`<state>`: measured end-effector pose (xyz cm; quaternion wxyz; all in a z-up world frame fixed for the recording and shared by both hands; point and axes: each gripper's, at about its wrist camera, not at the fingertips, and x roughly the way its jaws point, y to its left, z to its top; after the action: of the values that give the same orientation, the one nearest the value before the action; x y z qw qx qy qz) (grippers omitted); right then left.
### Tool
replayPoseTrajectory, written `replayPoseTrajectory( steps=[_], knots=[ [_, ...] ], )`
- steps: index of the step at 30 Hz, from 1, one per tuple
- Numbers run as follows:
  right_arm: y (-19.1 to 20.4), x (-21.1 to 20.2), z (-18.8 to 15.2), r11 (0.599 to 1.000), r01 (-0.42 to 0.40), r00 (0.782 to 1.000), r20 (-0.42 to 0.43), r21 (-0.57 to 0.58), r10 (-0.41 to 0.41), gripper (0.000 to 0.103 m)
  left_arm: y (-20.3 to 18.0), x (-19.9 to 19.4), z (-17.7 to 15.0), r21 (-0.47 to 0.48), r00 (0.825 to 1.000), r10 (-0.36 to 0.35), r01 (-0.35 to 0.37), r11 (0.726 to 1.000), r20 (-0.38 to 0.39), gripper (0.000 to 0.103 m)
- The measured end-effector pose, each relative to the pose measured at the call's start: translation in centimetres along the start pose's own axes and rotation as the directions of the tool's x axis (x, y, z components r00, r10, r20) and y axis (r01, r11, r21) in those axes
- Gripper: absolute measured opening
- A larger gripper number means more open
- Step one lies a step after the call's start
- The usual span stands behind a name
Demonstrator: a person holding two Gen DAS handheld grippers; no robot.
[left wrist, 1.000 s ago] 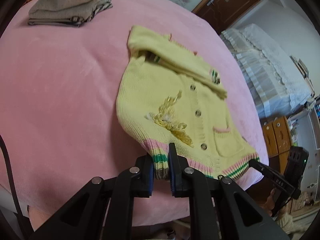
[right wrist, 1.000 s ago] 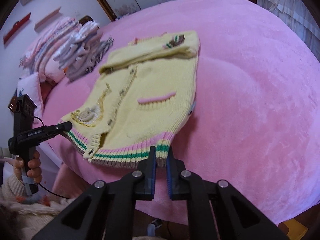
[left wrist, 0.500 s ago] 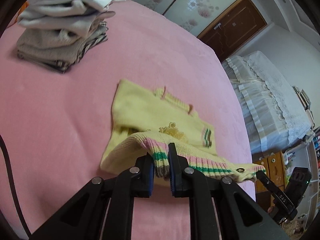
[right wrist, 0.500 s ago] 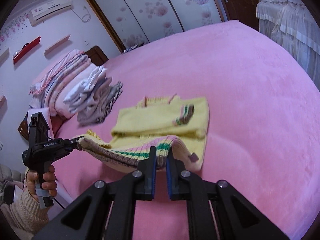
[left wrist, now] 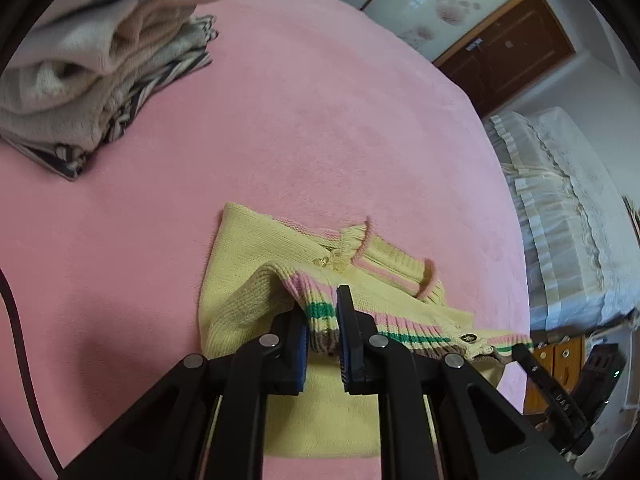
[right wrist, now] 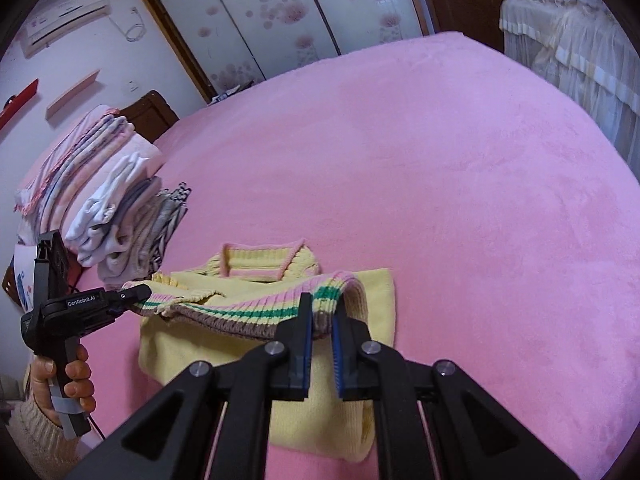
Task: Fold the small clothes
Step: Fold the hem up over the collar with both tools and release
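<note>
While both grippers pinch striped hem (right wrist: 256,312), yellow cardigan (left wrist: 248,304) lies doubled on pink bed (right wrist: 460,184); collar apparently uncovered.

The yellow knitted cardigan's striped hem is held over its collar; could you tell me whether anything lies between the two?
Nothing visible does. The striped hem, gripped by the left gripper and right gripper, hangs above the yellow knitted cardigan, and only its own knit lies before the pink-edged collar.

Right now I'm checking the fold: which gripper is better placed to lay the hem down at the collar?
Neither alone: left gripper and right gripper each clamp one end of the striped hem, held over the collar. Probably lower together.
</note>
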<state>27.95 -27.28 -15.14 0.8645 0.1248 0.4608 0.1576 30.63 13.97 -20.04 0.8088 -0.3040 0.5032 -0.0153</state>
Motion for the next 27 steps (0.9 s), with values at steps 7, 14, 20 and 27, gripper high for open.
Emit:
replayPoseTrajectory(
  steps=[7,14,20,27],
  knots=[
    [-2.0,3.5,0.3,0.997,0.012,0.998,-0.055,0.082,-0.007,0.008,0.1,2.3,0.7,-0.039,1.000,0.003,-0.004,0.999,-0.024,0.011],
    [-1.7,4.5,0.8,0.998,0.031,0.998,-0.064,0.060,-0.028,0.008,0.9,3.9,1.3,-0.097,0.998,-0.010,0.005,0.995,-0.057,0.012],
    [-1.8,5.3,1.4,0.997,0.043,0.996,-0.075,0.063,-0.038,0.008,1.3,3.9,1.8,-0.109,0.998,-0.032,0.026,0.994,-0.051,0.030],
    [-1.5,5.5,1.8,0.996,0.069,0.995,-0.071,0.051,-0.065,0.011,1.4,2.9,2.9,-0.112,1.000,0.009,-0.007,0.994,0.018,0.057]
  ],
)
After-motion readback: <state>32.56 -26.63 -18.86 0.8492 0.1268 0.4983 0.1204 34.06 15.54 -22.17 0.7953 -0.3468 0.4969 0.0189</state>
